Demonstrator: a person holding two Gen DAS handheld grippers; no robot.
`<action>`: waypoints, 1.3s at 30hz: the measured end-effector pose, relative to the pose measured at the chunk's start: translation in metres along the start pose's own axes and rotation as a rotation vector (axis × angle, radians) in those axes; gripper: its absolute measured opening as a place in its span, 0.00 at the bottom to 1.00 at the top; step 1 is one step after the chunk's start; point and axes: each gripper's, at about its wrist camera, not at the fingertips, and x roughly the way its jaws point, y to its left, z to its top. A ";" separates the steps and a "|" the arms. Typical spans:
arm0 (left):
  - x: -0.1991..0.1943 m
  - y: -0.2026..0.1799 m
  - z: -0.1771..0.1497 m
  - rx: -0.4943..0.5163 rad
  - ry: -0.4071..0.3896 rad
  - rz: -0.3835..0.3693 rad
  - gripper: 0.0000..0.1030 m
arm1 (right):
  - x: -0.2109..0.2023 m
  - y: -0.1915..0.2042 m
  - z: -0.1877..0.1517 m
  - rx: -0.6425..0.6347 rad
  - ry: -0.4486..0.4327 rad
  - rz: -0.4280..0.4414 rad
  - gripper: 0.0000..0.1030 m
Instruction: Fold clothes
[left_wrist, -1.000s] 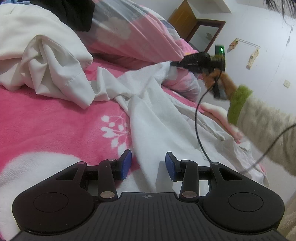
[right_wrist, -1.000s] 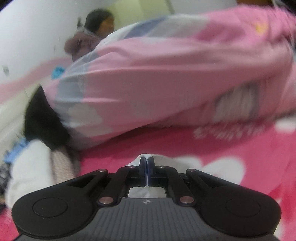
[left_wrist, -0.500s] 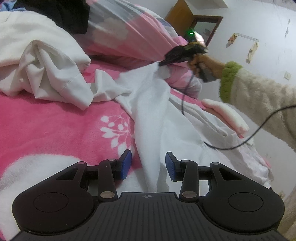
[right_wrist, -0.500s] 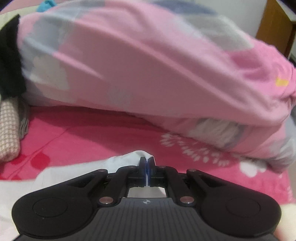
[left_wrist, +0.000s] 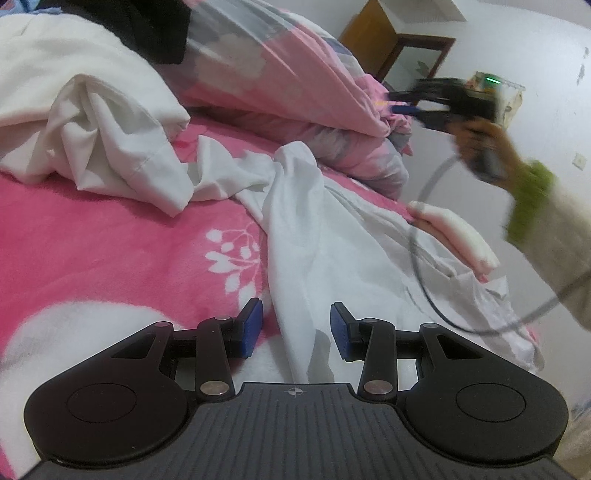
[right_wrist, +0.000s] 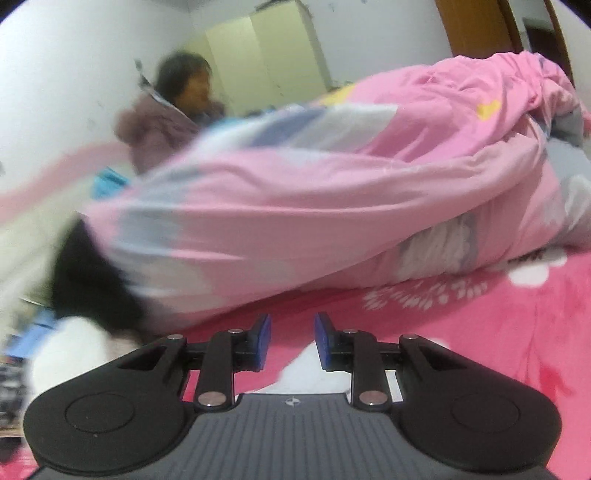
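A white garment (left_wrist: 314, 229) lies crumpled across the pink flowered blanket (left_wrist: 110, 251), running from the middle of the bed toward me. My left gripper (left_wrist: 295, 328) is open, its blue pads on either side of the garment's near end, not closed on it. My right gripper (left_wrist: 406, 107) shows in the left wrist view, held up in the air at the right, open and empty, above the garment's far end. In the right wrist view the right gripper (right_wrist: 291, 341) is open with nothing between the pads; a bit of white cloth (right_wrist: 310, 373) lies below it.
A second heap of white cloth (left_wrist: 85, 122) lies at the left. A rolled pink quilt (left_wrist: 280, 81) (right_wrist: 332, 206) lies along the far side of the bed, black clothing (left_wrist: 155, 29) on it. A folded pink-white item (left_wrist: 454, 236) lies at the right. A wooden cabinet (left_wrist: 384, 44) stands beyond. A person (right_wrist: 173, 107) stands by the far wall.
My right gripper has opened and let go of the white garment's far end, then lifted away to the right. The cloth has dropped onto the bed. My left gripper has stayed put and open.
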 end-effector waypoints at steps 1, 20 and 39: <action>0.000 0.001 0.000 -0.008 -0.001 -0.001 0.39 | -0.020 0.001 -0.003 0.027 -0.003 0.042 0.27; -0.001 0.003 -0.001 -0.040 -0.013 -0.001 0.39 | 0.109 -0.091 -0.125 0.858 0.285 0.072 0.28; 0.000 0.004 0.000 -0.052 -0.009 -0.009 0.39 | 0.131 -0.090 -0.117 0.794 0.150 0.170 0.06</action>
